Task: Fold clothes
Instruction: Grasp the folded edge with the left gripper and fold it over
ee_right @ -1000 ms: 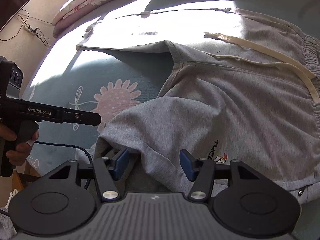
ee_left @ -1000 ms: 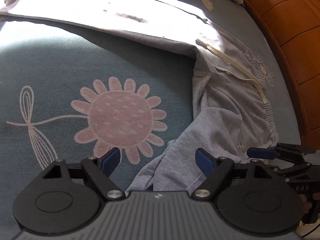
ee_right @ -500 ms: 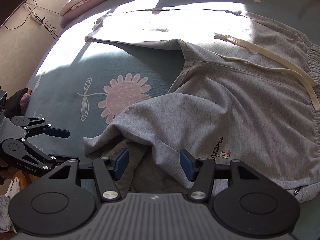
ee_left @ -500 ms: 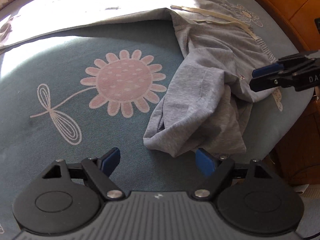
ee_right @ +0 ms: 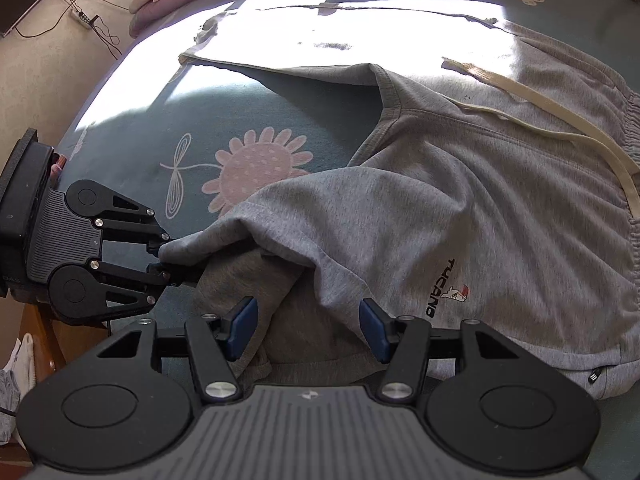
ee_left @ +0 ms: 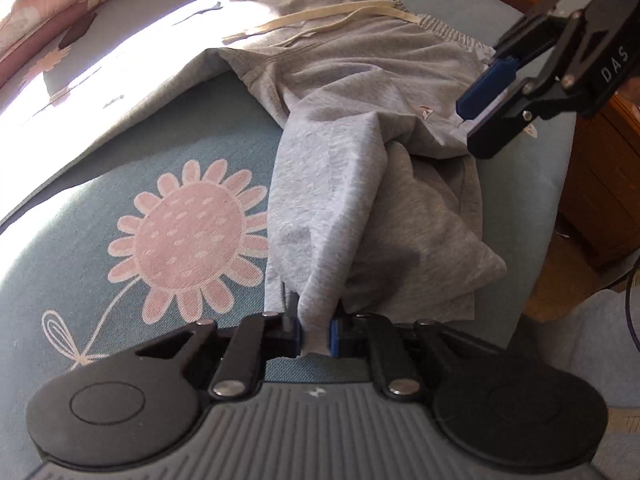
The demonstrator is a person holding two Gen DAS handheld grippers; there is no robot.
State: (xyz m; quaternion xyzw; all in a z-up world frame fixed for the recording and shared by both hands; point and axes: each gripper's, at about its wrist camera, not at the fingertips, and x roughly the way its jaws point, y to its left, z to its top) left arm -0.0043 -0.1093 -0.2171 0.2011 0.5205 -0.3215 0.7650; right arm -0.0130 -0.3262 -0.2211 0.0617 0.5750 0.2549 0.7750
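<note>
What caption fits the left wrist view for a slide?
Left gripper closing on a fold of the grey sweatpants on a floral bedsheet.

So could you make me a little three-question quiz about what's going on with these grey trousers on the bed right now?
1. True or false: the left tool has a bunch of the grey trousers between its pads.
2. Multiple choice: what is printed on the blue bedsheet beside the trousers? A) a pink flower B) a red car C) a yellow star
3. Fill in: the right tool stands ____, its blue pads on either side of the cloth without pressing it.

Key: 1 true, and its jaws are closing on that cloth. 2 A, the pink flower. 3 open.
</note>
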